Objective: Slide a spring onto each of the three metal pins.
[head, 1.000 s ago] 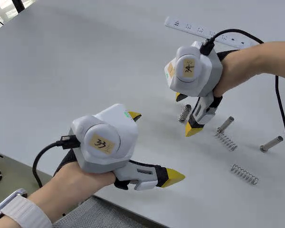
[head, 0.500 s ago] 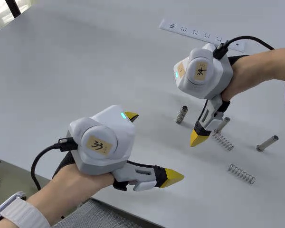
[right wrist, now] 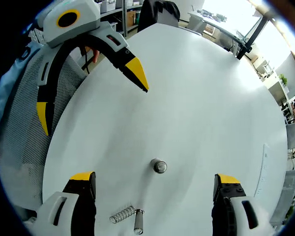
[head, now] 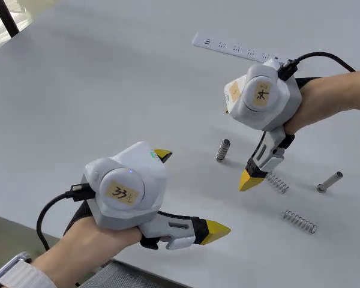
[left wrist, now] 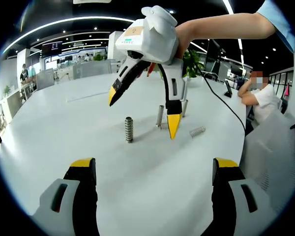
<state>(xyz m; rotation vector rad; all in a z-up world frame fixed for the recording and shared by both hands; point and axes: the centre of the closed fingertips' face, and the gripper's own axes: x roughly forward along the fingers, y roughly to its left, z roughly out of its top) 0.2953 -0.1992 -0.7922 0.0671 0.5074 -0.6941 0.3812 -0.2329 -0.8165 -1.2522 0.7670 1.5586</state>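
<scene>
One metal pin with a spring on it (head: 223, 150) stands upright on the white table; it also appears as that sprung pin (left wrist: 129, 129) and, end-on, as the same pin (right wrist: 160, 166). My right gripper (head: 239, 147) hangs open and empty just right of it, its jaws pointing down. A bare pin (head: 330, 181) stands further right. Two loose springs lie flat: one spring (head: 277, 183) by the right gripper's lower fingertip, another spring (head: 300, 221) nearer me. A second bare pin (left wrist: 160, 116) stands behind the right gripper (left wrist: 143, 112). My left gripper (head: 191, 192) is open and empty near the table's front edge.
A white power strip (head: 234, 49) lies at the far side of the table. A mesh chair (right wrist: 24, 147) stands by the table edge under the left gripper (right wrist: 91, 98). A seated person (left wrist: 258, 93) is off to the right.
The right gripper, whose jaws flanked the sprung pin a second ago, has drawn off to the right of it. The left gripper has hardly moved. The head camera has shifted.
</scene>
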